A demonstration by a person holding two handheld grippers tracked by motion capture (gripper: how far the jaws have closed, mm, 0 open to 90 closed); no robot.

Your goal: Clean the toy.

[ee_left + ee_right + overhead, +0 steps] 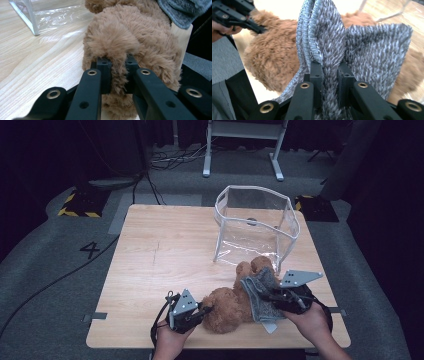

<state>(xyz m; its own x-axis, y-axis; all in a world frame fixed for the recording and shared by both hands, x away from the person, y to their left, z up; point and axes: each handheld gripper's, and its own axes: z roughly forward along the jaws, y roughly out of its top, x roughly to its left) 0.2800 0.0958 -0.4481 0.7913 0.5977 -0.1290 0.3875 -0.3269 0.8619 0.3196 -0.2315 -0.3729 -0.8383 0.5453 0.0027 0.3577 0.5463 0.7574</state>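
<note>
Teddy bear lies at table's near edge between both tools. Left gripper pinches its fur, right gripper clamps the grey knit cloth draped over it. Risk: thin fur pinch slips, cloth tugs loose, bear slides off the edge.

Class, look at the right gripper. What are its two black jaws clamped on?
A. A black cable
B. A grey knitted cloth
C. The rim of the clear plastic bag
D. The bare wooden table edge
B: in the right gripper view, the right gripper has both jaws pressed on a fold of the grey knitted cloth, which lies against the brown plush teddy bear.
</note>
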